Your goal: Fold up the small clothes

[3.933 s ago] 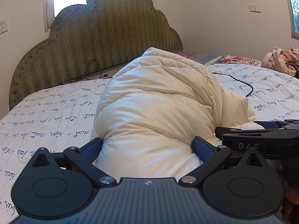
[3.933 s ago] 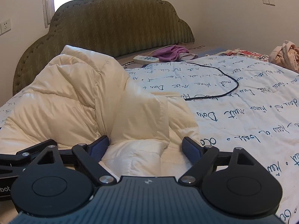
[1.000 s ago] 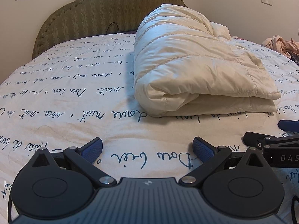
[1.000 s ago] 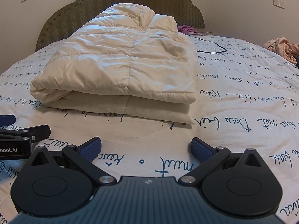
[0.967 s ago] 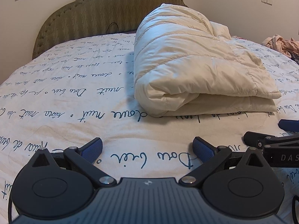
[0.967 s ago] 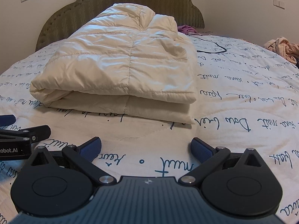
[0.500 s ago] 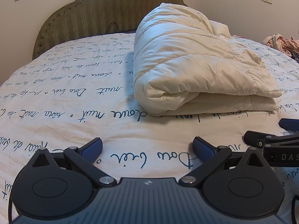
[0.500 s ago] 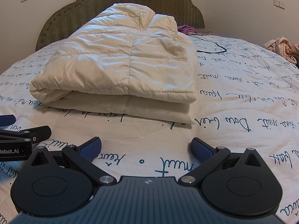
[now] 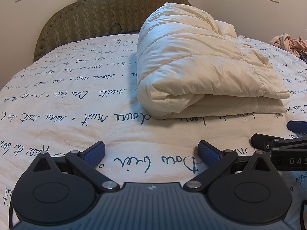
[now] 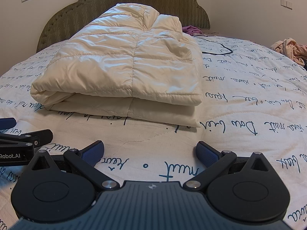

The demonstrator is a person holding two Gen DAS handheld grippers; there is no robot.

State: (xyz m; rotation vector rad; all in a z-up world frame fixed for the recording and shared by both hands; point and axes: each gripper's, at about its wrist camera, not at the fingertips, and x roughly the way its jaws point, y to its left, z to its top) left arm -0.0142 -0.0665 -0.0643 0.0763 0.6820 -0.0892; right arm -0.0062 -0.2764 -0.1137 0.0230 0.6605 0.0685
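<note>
A cream puffer jacket lies folded into a thick rectangle on the white bedspread with blue handwriting print. In the right wrist view the same jacket sits straight ahead, folded edge facing me. My left gripper is open, hovering low over the bedspread in front of the jacket, nothing between its blue pads. My right gripper is open too, equally short of the jacket and empty. Each gripper shows at the edge of the other's view: the right one, the left one.
A green padded headboard stands behind the jacket. A pile of pinkish clothes lies at the far right of the bed, a purple garment near the headboard, and a black cable runs across the bedspread behind the jacket.
About four seconds ago both grippers were against the bulging jacket; now it lies folded flat and both have drawn back from it. Over the last second almost nothing moves.
</note>
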